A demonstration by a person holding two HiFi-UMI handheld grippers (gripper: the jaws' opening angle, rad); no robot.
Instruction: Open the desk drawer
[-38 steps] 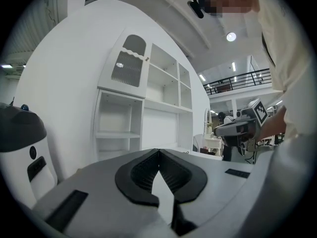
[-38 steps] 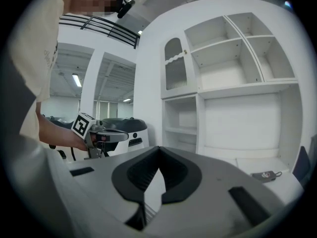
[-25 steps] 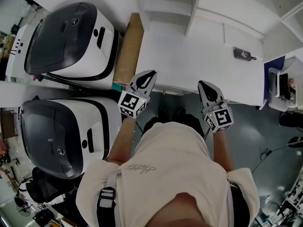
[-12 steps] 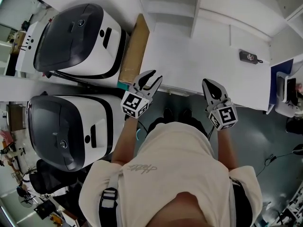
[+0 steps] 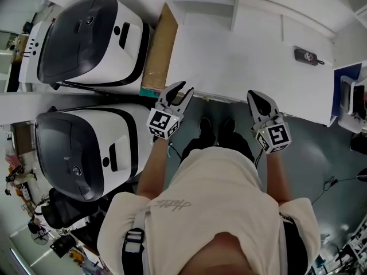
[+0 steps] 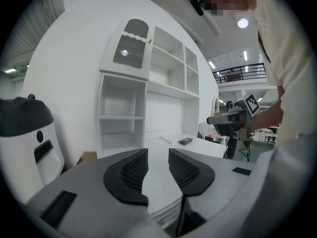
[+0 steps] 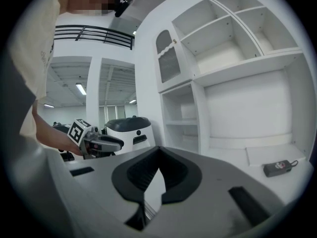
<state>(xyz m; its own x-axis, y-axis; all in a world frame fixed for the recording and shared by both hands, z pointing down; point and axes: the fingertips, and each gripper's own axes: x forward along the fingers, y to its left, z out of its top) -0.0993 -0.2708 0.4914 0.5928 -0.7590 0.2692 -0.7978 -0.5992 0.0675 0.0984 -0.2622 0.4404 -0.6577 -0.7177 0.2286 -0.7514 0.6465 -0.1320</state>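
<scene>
Seen from the head view: one white desk (image 5: 241, 62) fills 12 to 1 o'clock. One small dark remote-like device (image 5: 308, 55) lies on it at 2 o'clock. Two white machines with dark grey lids stand at 11 o'clock (image 5: 86, 39) and 9 o'clock (image 5: 74, 153). One flat brown cardboard box (image 5: 157, 50) is wedged between the upper machine and the desk's left edge.

The desk drawer (image 6: 166, 210) shows only as a thin layered band under the desk's front edge, straight ahead of the left gripper (image 5: 179, 90). That gripper's jaws have just been opening. They stand wide apart with nothing between them, just short of the edge. The right gripper (image 5: 256, 96) has its tips together and is empty, at the same edge.

Bare grey floor (image 5: 321, 153) lies open at 3 o'clock.
</scene>
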